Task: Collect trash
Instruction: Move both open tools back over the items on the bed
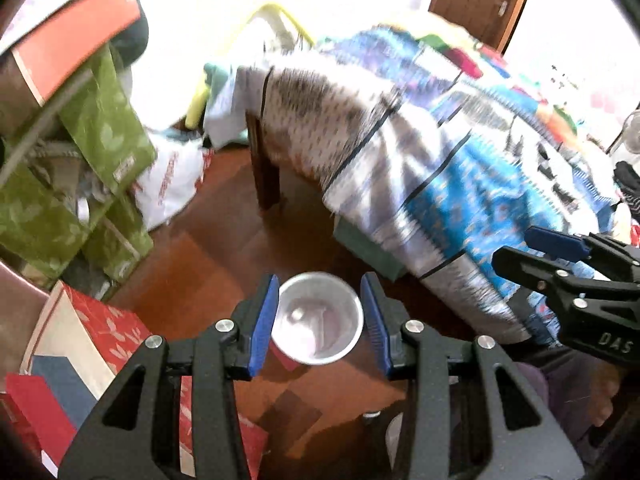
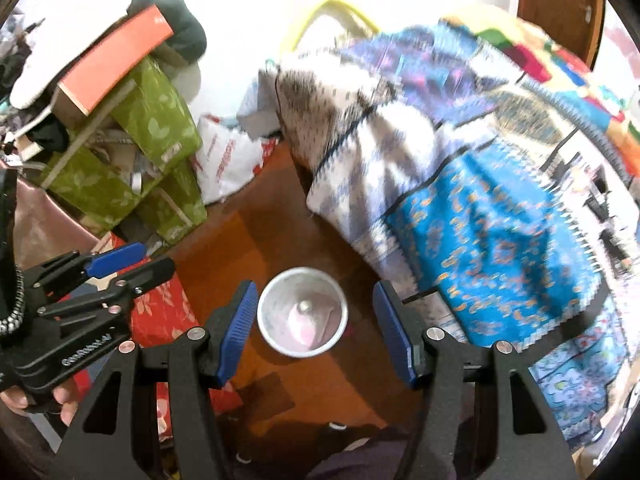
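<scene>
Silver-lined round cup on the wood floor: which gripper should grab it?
Left, probably: left gripper pads closely flank the silver-lined round cup at its rim; right gripper is centred too, but opened wider, leaving gaps.

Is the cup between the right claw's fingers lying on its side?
No. The cup stands upright on the wooden floor, its round open mouth facing the camera between the right claw fingers.

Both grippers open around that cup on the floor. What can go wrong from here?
1. Both the left gripper and right gripper frame the same cup; closing together, they could collide.
2. The cup looks thin-walled and open-topped; a hard squeeze may crush it.
3. The hanging bedspread is close beside it and could snag a finger.
</scene>
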`<state>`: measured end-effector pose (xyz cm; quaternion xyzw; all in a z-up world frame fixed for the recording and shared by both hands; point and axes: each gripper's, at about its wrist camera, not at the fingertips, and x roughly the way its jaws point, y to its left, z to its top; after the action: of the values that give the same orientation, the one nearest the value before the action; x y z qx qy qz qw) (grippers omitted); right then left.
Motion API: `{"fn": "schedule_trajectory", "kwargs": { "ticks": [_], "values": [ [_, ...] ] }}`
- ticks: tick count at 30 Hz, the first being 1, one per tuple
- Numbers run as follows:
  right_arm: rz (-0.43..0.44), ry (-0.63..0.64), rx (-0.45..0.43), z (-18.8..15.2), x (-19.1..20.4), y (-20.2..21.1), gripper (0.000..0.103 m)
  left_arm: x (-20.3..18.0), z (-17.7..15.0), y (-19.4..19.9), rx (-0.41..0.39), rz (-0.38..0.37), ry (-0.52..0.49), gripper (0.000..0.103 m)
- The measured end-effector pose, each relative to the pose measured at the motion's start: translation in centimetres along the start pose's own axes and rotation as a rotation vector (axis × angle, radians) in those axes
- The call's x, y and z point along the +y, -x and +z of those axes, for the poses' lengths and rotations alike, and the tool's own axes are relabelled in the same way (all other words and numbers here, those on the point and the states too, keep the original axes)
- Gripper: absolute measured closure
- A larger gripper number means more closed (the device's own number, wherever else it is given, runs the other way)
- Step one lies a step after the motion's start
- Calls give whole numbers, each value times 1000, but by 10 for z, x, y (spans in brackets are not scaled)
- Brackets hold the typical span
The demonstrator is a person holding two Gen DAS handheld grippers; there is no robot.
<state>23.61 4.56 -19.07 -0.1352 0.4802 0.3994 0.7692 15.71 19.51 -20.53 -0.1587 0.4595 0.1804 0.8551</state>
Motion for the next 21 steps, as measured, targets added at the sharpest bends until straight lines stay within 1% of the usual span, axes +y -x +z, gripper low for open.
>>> {"fn": "schedule_trajectory", "kwargs": {
  "ticks": [7, 12, 16, 19, 21],
  "values": [
    [-14, 6, -163, 0, -8, 69, 47, -31, 13, 62, -148, -30, -35, 61],
    [-52, 6, -288, -6, -22, 121, 46, -60, 21, 101, -246, -60, -58, 61],
    [-92, -5, -377, -13, -37, 159, 46, -91, 26, 127, -314, -93, -92, 61],
    [-129, -19, -430, -18, -53, 183, 45, -115, 29, 140, -345, -122, -118, 61],
    [-153, -31, -460, -24, -64, 197, 41, -134, 32, 147, -363, -139, -141, 57]
  ]
}}
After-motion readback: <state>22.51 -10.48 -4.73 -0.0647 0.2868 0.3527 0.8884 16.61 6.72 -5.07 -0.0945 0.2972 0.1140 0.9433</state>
